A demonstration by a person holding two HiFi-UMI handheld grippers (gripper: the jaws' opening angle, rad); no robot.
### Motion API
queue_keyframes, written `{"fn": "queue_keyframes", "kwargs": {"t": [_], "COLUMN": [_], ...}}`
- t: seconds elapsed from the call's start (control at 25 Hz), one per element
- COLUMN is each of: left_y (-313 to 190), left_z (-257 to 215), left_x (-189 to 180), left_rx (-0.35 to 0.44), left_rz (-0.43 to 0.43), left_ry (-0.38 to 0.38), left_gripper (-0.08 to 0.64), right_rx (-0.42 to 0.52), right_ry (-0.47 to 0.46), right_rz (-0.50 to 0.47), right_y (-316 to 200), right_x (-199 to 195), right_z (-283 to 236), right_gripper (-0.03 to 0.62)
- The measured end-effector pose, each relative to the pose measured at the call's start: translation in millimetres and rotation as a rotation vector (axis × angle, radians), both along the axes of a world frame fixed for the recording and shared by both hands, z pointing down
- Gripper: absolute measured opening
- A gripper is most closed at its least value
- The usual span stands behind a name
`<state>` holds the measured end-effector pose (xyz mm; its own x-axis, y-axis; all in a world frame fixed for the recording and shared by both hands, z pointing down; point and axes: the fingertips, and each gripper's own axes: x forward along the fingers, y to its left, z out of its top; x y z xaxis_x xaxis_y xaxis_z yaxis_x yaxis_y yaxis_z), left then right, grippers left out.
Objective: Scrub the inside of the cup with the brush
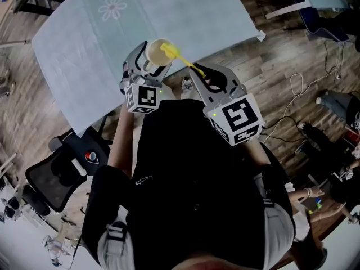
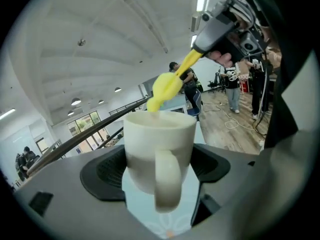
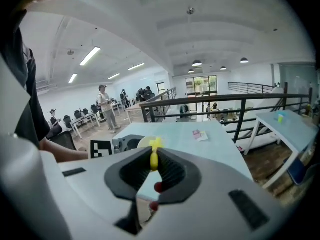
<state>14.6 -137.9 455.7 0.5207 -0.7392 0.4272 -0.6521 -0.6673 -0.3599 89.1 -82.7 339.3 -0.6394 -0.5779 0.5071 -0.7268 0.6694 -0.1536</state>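
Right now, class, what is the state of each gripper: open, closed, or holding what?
Left gripper: fingers closed on the cream mug.
Right gripper: fingers closed on the yellow brush.

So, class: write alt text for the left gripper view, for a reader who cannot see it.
A cream mug sits clamped between the left gripper's dark jaws, handle facing the camera. The right gripper holds a yellow brush whose head reaches the mug's rim.

The cup (image 2: 159,154) is a plain cream mug, upright, its handle facing back, pinched in the left gripper (image 1: 148,59)'s jaws. The brush (image 2: 165,86) is yellow and slants down from the right gripper (image 3: 153,156)'s jaws, with its head just over the rim at the cup's mouth.
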Motion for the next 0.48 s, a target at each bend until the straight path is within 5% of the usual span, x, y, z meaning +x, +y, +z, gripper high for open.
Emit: {"fn": "queue_keyframes", "kwargs": {"t": [0.2, 0.48], "left_y": [22.7, 47.6], "left_z": [-14.5, -28.8], "left_x": [26.5, 50.1], "left_rx": [0.042, 0.084], "left_rz": [0.008, 0.044], "left_ry": [-0.057, -0.164], "left_gripper": [0.396, 0.396], "right_rx": [-0.093, -0.087], "right_ry": [0.051, 0.101], "right_rz": [-0.088, -0.165], "right_y": [11.4, 14.3], "right_x": [7.1, 1.5], "right_z": [13.2, 15.7], "right_gripper": [0.04, 0.04]}}
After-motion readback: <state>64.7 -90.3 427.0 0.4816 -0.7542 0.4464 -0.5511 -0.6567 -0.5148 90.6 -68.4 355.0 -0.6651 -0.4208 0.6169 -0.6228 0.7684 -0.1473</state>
